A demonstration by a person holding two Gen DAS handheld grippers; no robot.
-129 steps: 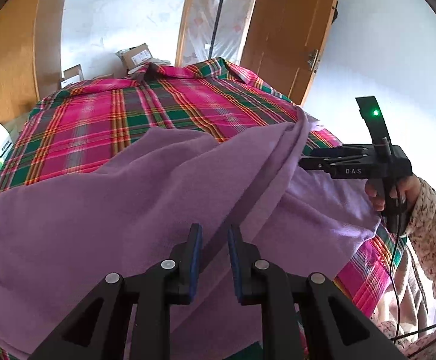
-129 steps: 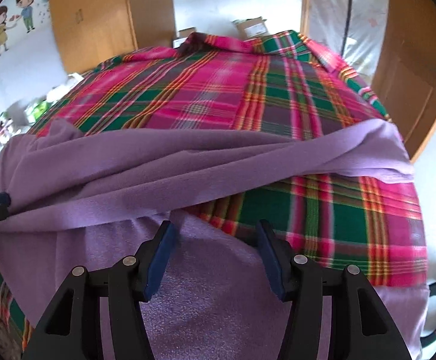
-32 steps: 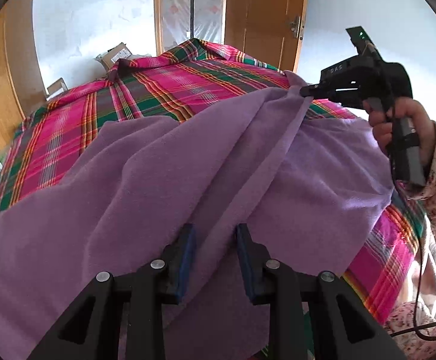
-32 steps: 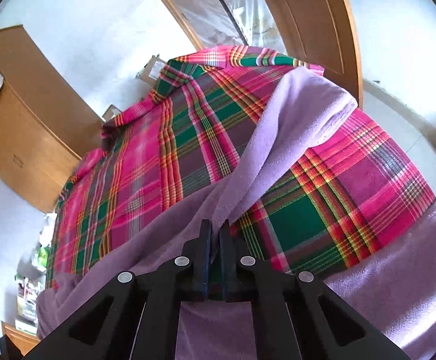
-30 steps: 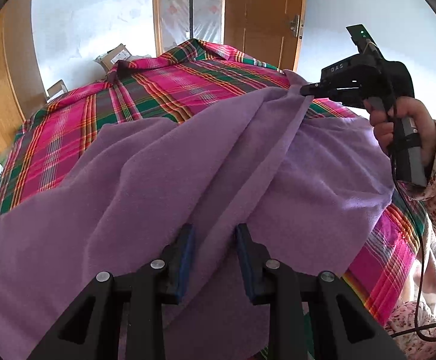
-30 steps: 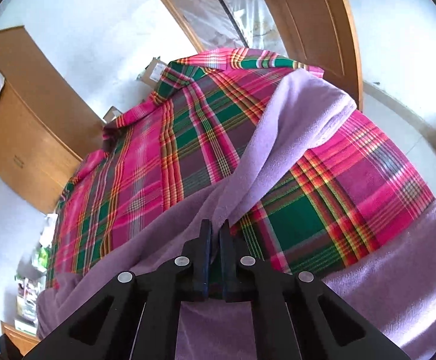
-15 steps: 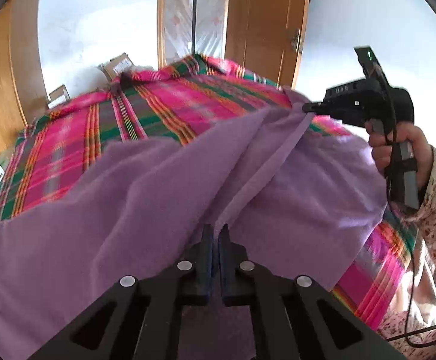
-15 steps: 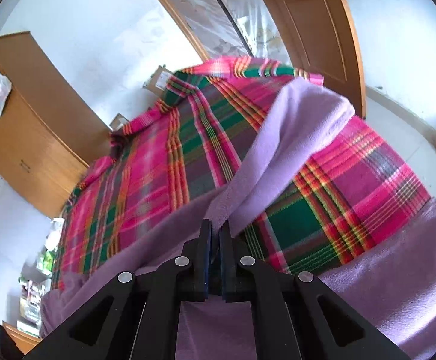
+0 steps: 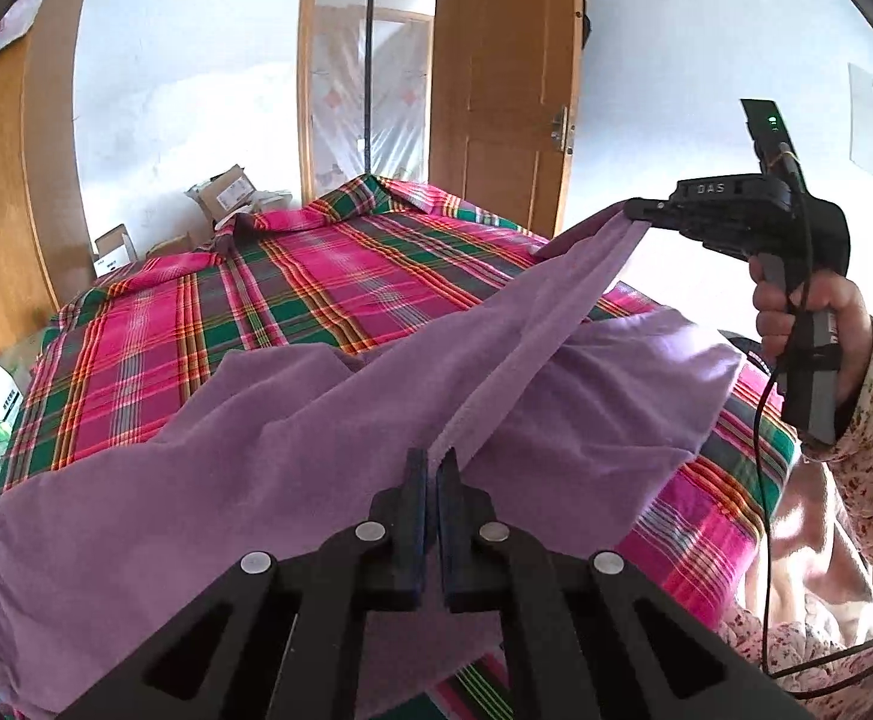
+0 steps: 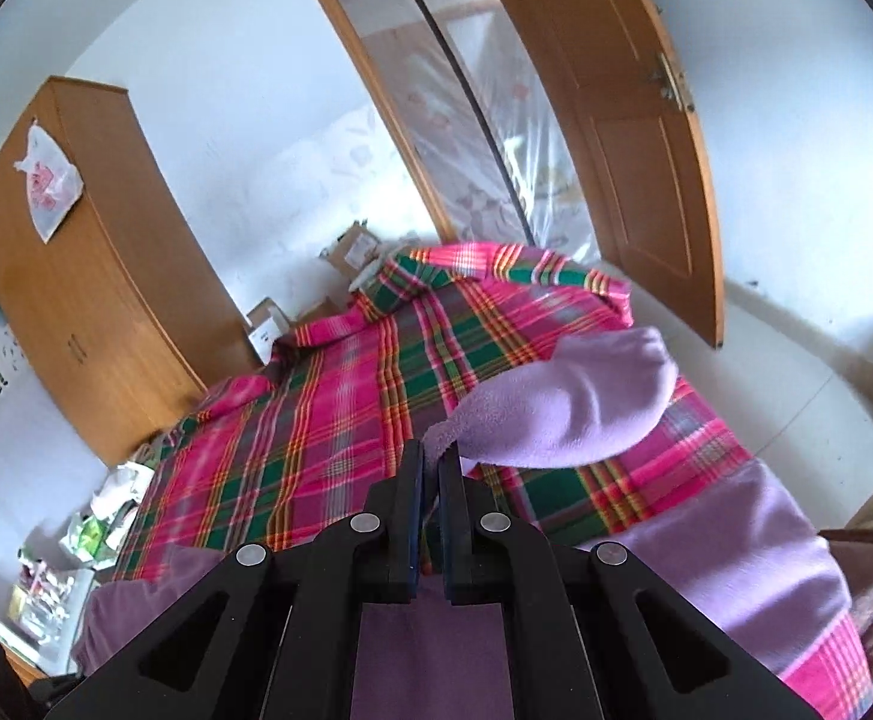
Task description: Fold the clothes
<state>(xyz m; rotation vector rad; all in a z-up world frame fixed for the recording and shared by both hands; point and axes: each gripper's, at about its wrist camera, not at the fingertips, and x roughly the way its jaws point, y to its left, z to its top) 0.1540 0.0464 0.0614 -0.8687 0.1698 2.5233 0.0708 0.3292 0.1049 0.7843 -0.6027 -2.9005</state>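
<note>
The purple garment [image 9: 292, 468] lies across the near end of the plaid bed cover [image 9: 316, 294], one edge lifted off it in a taut ridge. My left gripper [image 9: 434, 465] pinches that edge with its jaws closed on the cloth; my right gripper [image 9: 631, 211], held in my hand [image 9: 808, 312], clamps the far corner above the bed. Beyond the bed stand cardboard boxes [image 9: 223, 192], a wooden door [image 9: 508, 102] and a wardrobe [image 10: 88, 276]. The fabric looks soft, fuzzy and creased.

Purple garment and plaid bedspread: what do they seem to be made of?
Purple garment: looks like soft fleece or brushed knit, matte with a fuzzy nap. Plaid bedspread: seems a thin, flat-woven cloth, possibly cotton, smooth with crisp stripes and slight sheen.
</note>
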